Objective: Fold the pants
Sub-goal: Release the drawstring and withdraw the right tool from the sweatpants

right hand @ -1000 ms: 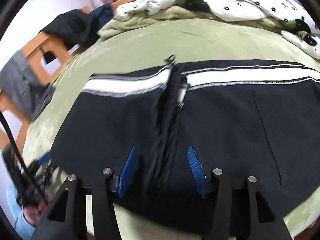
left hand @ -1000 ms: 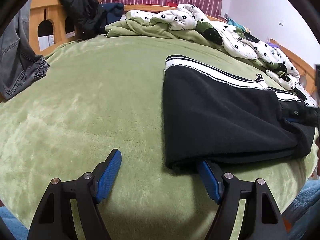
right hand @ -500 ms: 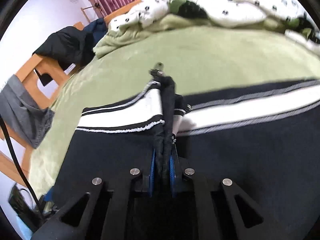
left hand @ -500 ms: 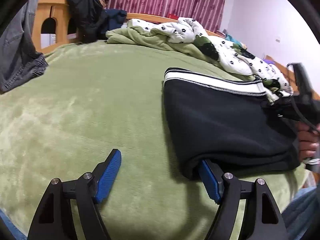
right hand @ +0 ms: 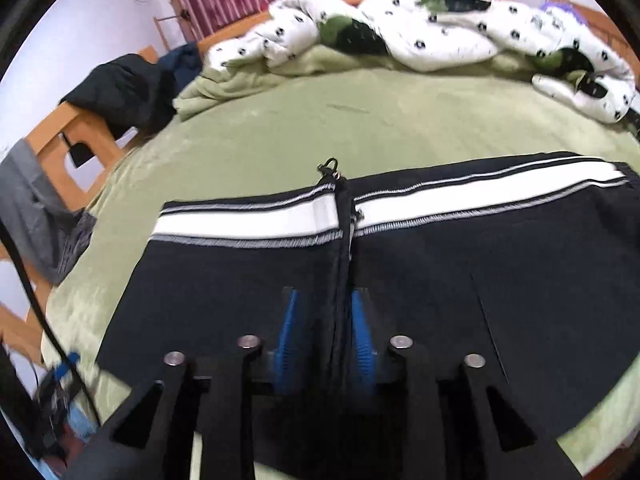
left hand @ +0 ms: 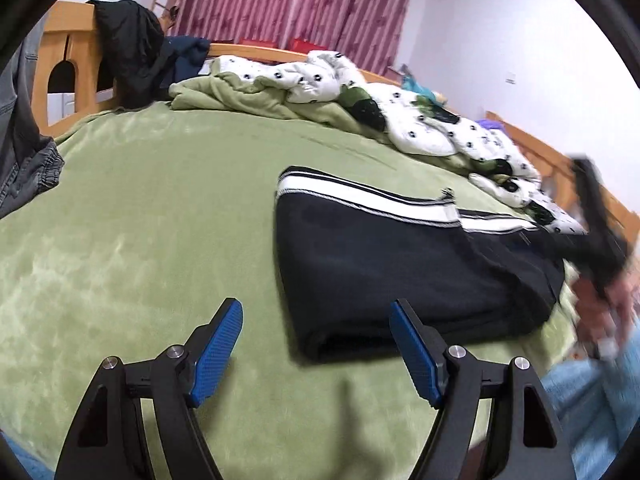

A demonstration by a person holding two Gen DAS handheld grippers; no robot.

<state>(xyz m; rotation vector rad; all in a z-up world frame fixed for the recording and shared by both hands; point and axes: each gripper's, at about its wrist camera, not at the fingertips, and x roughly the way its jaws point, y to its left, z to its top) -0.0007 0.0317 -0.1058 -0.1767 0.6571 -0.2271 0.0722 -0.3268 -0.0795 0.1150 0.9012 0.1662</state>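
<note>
Black pants (left hand: 400,264) with a white-striped waistband lie folded on the green blanket (left hand: 160,220). In the left wrist view my left gripper (left hand: 316,308) hangs open just in front of the pants' near folded edge, touching nothing. In the right wrist view the pants (right hand: 240,288) fill the foreground. A raised ridge of black fabric (right hand: 342,264) with a zip pull at its far end runs between the blue pads (right hand: 288,332) of my right gripper (right hand: 325,320). Its jaws are opening and no longer pinch the ridge. A blurred hand (left hand: 612,304) carries that gripper at the right edge.
A rumpled white spotted duvet (left hand: 420,120) and a green blanket heap (right hand: 224,88) lie along the far side. A dark jacket (left hand: 132,52) hangs over the wooden bed frame (left hand: 60,64). Grey jeans (left hand: 24,160) drape at the left. The person's blue-clad leg (left hand: 592,408) is near right.
My left gripper has lifted, and its right finger has come out from the pants' folded edge. My right gripper shut on the fabric ridge, then began parting again.
</note>
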